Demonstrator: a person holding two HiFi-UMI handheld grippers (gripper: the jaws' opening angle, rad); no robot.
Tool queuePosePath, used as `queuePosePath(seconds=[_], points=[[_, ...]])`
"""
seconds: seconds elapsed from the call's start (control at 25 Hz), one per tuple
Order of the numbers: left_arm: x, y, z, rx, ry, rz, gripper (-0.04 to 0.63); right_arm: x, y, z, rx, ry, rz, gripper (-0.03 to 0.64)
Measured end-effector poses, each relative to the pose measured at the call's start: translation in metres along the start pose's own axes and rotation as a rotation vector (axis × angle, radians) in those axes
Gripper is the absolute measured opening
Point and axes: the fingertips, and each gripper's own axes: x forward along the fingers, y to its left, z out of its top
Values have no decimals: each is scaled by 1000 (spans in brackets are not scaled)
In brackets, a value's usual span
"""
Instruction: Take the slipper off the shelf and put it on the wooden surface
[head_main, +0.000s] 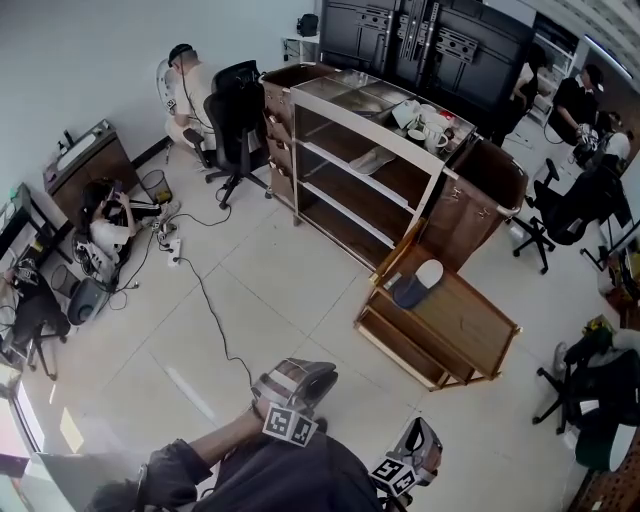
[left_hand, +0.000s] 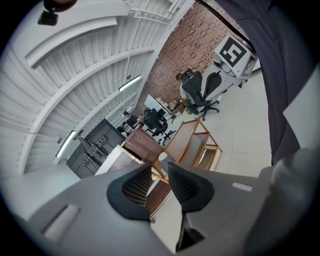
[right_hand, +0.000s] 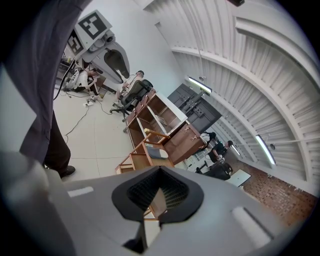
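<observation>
My left gripper (left_hand: 159, 172) has its 2 jaws down to a narrow gap, pads not quite meeting, and nothing sits between them. My right gripper (right_hand: 160, 172) has its jaws closed tip to tip, also on nothing. In the head view both are low at the bottom edge, close to my body, and well apart from the furniture.

The slipper (head_main: 416, 288), dark blue with a white part, lies on the wooden surface (head_main: 470, 325), a low slatted stand that sits tilted on the tiled floor (head_main: 270, 290). It is at the stand's far end, just beside the front corner of the shelf (head_main: 352, 125). The shelf is an open unit with a pale frame and brown boards. A grey flat thing (head_main: 372, 160) lies on its middle board; I cannot tell what it is. White mugs (head_main: 428, 128) stand on its top. A black cable (head_main: 215, 320) runs across the floor towards me.
</observation>
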Motion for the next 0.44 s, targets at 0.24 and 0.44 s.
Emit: queuePosePath(seconds=[0.24,0.44], points=[[-3,-8,0,-29,-10,-22,120,-11,3,-3,1,1,-11,0],[2,-12,2,-50,-21,-48,120,-13,-1,-9,13,15,-24,0]])
